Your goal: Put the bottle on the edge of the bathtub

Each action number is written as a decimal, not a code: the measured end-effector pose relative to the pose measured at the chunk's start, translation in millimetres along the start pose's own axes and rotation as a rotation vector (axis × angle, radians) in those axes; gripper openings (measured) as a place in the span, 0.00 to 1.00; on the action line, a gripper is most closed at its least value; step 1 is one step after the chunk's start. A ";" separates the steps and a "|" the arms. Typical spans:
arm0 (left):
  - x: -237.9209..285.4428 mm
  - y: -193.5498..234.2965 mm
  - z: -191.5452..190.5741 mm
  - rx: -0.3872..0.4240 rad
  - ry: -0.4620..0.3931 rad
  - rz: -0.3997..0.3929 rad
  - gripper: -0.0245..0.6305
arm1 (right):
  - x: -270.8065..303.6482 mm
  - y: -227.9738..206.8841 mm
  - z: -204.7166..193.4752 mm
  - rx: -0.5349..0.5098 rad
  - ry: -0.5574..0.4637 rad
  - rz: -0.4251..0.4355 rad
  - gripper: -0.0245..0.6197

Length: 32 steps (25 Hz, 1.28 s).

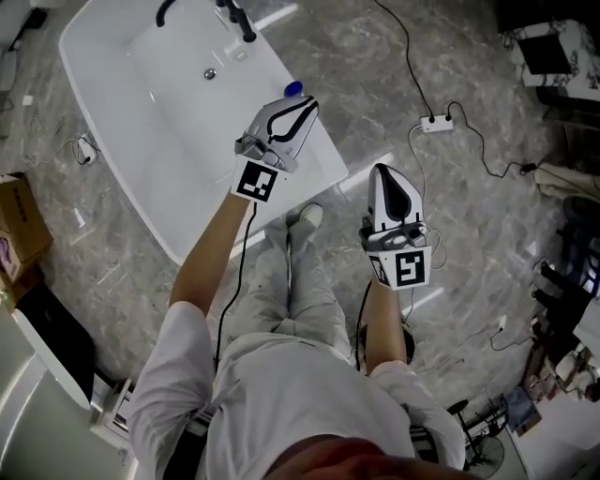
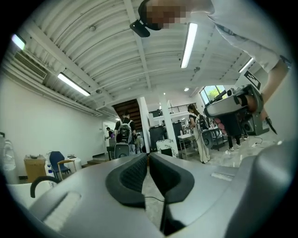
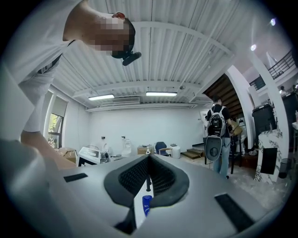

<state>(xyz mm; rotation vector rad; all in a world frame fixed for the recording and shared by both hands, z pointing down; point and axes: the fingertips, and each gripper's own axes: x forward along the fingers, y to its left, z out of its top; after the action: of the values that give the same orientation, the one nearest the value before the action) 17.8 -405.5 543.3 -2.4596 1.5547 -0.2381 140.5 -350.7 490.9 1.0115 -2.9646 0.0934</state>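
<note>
1. At the right-hand rim of the white bathtub (image 1: pixel 131 178), in the head view, the bottle (image 1: pixel 293 90) shows only its blue cap. The rest of it is hidden behind the left gripper (image 1: pixel 305 105), which is held over that rim at the end of a bare forearm.
2. In the same view the right gripper (image 1: pixel 382 173) hangs over the grey marble floor (image 1: pixel 450 56), well clear of the tub and apart from the left one. A black tap (image 1: pixel 239 21) stands at the tub's far end, and a white power strip (image 1: pixel 437 122) lies on the floor beyond the right gripper.
3. In the left gripper view, the left gripper (image 2: pixel 148 155) has its two dark pads pressed together at the tips, with nothing between them. Beyond them lies an open hall with people (image 2: pixel 124 132) standing and a blue chair (image 2: pixel 57 160).
4. In the right gripper view, the right gripper (image 3: pixel 149 157) also has its pads meeting at the tips and grips nothing. Through the narrow slit low between its jaws the bottle (image 3: pixel 146 204) shows far off, blue above and white below, untouched by the pads.
</note>
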 end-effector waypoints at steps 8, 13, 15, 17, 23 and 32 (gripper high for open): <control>-28.0 -9.1 94.0 -0.011 -0.025 0.037 0.03 | -35.8 29.6 66.4 -0.028 0.035 0.015 0.04; -50.2 -25.0 142.2 -0.075 -0.028 0.061 0.03 | -53.2 47.6 100.6 -0.067 0.040 0.032 0.04; -59.3 -33.2 156.6 -0.096 -0.002 0.061 0.03 | -59.6 52.4 114.7 -0.077 0.034 0.040 0.04; -69.5 -40.9 171.3 -0.143 0.001 0.062 0.03 | -66.6 56.4 126.6 -0.081 0.025 0.042 0.04; -107.5 -47.6 204.3 -0.178 0.011 0.095 0.03 | -80.1 75.9 145.6 -0.092 0.001 0.043 0.04; -125.0 -92.4 225.9 -0.182 0.050 0.069 0.03 | -111.1 65.3 150.5 -0.078 -0.005 0.032 0.04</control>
<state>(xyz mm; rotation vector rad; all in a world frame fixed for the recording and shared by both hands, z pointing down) 101.9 -231.5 348.7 -2.5468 1.7494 -0.1536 190.4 -240.1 334.2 0.9569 -2.9637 -0.0238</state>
